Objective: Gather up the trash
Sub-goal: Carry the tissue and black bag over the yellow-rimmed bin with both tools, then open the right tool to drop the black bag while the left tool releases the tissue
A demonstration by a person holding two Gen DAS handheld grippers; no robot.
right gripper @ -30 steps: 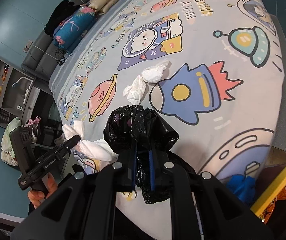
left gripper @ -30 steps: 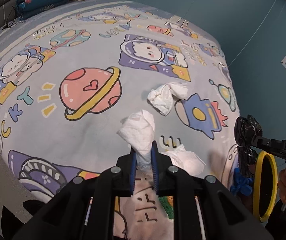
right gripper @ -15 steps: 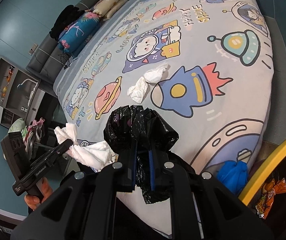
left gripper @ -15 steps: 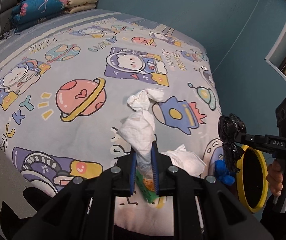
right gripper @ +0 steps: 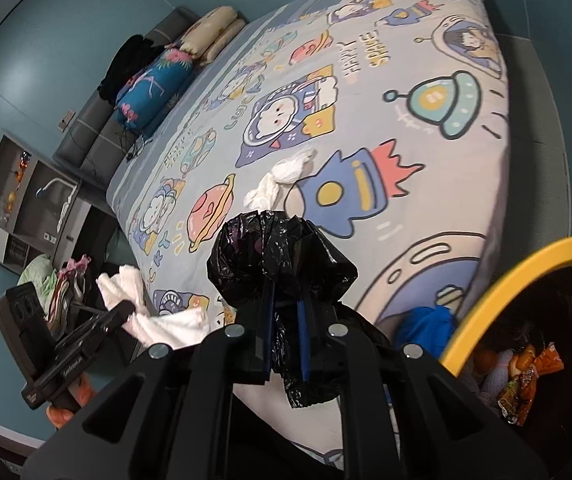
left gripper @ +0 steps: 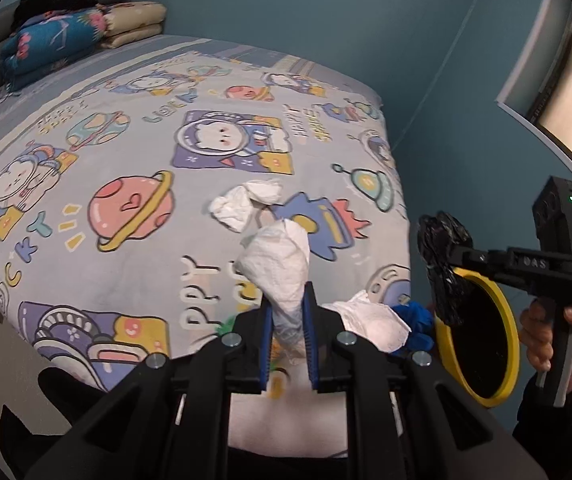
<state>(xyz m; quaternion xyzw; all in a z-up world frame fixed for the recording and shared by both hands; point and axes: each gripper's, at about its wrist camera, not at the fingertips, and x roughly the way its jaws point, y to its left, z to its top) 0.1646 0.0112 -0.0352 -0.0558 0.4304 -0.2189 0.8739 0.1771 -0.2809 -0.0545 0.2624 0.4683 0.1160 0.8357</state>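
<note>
My left gripper [left gripper: 289,308] is shut on a crumpled white tissue [left gripper: 275,264] and holds it off the near edge of the bed; the tissue also shows in the right wrist view [right gripper: 125,284]. My right gripper [right gripper: 283,308] is shut on the bunched edge of a black trash bag [right gripper: 281,256], beside a yellow-rimmed bin [left gripper: 478,332] to the right. The bin [right gripper: 498,280] holds wrappers. Two more crumpled tissues [left gripper: 245,204] lie together mid-bed, by the rocket print. Another white tissue [left gripper: 370,320] and a blue wad [left gripper: 414,320] sit at the bed's near edge.
The bed [left gripper: 85,184] has a cartoon space-print cover, with folded blankets and pillows [left gripper: 69,44] at its head. Blue walls stand behind and to the right. A shelf unit [right gripper: 25,208] and a pile of clothes [right gripper: 57,280] stand left of the bed.
Both grippers have drawn back and up from the bed. The left one has carried its tissue rightward, nearer the bin; the right one still holds the bag.
</note>
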